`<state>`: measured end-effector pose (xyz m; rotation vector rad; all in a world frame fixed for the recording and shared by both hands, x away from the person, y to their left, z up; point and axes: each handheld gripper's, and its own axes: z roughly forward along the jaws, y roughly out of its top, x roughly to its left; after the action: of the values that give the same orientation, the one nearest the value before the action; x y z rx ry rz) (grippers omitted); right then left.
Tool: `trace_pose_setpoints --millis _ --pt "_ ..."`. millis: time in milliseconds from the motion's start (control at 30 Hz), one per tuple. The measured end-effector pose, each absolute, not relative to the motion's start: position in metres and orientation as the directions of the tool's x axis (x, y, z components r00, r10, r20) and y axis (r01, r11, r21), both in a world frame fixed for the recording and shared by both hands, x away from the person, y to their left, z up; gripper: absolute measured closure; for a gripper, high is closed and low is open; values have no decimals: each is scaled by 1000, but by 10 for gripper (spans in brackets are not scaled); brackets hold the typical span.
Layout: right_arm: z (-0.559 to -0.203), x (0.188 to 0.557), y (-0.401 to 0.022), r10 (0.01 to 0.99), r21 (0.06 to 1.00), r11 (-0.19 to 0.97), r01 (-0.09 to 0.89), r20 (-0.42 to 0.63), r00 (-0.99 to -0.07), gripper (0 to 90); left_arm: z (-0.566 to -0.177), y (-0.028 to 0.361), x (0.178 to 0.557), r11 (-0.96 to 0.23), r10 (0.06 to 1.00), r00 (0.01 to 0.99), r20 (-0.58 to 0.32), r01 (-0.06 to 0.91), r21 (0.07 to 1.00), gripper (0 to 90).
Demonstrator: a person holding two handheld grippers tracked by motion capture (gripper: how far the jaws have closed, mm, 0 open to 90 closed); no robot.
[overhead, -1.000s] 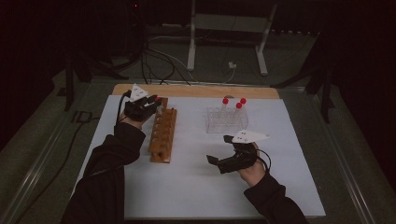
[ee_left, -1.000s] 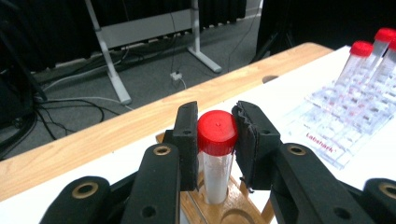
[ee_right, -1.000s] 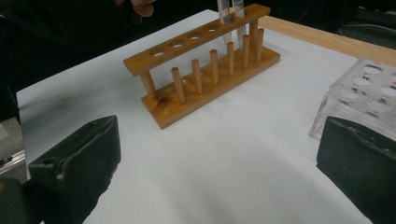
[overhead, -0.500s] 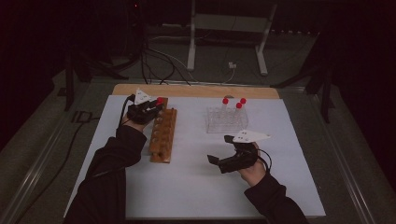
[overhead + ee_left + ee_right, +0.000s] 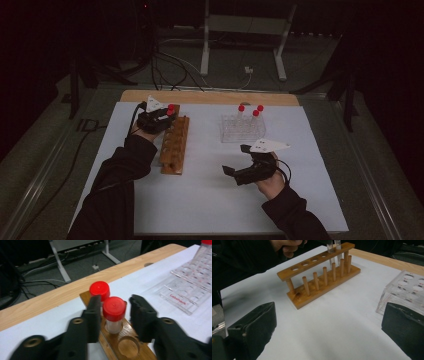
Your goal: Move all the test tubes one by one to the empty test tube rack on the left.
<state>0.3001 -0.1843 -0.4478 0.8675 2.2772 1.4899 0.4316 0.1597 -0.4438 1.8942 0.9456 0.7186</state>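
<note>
Red-capped tubes [image 5: 114,312], brown wooden rack [image 5: 174,146], black tongs [image 5: 115,315].

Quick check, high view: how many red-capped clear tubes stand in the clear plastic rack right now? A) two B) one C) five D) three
D: three red-capped clear tubes stand in the clear plastic rack; two more sit at the far end of the brown wooden rack, where the left gripper has just been opening, with one of them between its jaws.
</note>
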Motion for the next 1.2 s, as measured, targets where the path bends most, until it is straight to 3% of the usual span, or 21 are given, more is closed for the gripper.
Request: trace_pose_setpoints --millis 267,467,800,1200 --pt "-444 300 -187 628 909 271 316 82 -774 0 -430 162 417 -310 814 577 70 329 892 186" --pt "-439 303 -193 650 919 254 302 69 -757 0 -422 164 401 -288 774 633 18 327 900 23" --pt "-427 312 -208 681 922 262 286 34 -732 0 -424 167 364 -314 684 729 13 279 907 5" --pt "-424 341 -228 775 921 247 301 -1 -632 0 -437 173 321 -276 623 782 -18 241 930 5"
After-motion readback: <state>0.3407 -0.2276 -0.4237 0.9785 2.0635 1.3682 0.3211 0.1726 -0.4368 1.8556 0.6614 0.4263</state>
